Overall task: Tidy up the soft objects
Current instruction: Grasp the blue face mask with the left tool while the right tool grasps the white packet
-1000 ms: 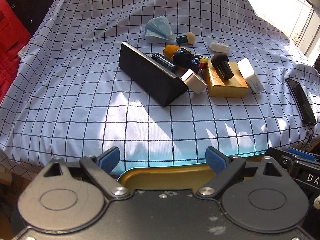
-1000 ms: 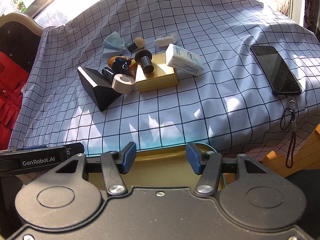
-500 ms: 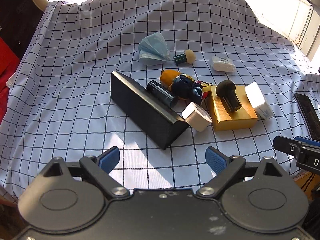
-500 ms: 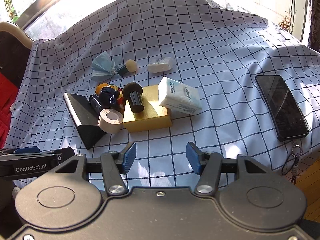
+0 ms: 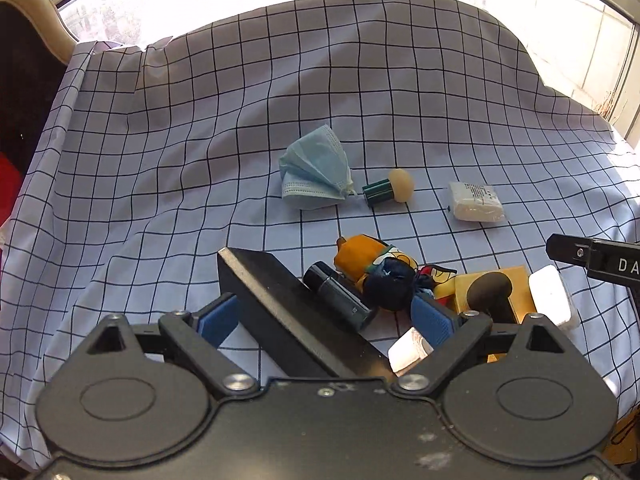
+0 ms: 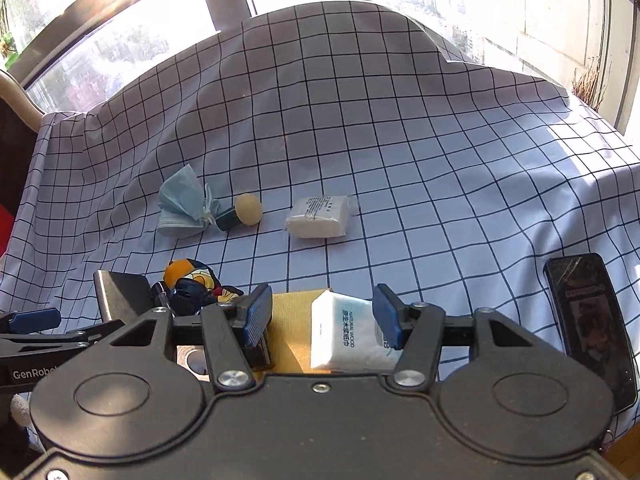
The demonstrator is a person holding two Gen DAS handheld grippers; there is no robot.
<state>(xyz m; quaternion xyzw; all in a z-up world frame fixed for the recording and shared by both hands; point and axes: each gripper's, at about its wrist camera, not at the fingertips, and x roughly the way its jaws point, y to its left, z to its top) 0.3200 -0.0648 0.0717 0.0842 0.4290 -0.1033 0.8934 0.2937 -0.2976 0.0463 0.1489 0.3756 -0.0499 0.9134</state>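
Between our right tool's (image 6: 322, 320) wide-open, empty pads at 12 o'clock on the desk (image 6: 400, 160) lies the tissue pack (image 6: 348, 334), light and squashy, best pinched across its short sides; our left tool (image 5: 326, 318) gapes empty too.

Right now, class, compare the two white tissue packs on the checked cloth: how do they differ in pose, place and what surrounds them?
The far tissue pack lies flat, alone on the checked cloth; the near tissue pack is propped on the gold box. The near one sits between the fingers of the open right claw; nothing is near the far one. The near one looks bigger, though it is closer to the camera. Both are white, printed and wrapped.
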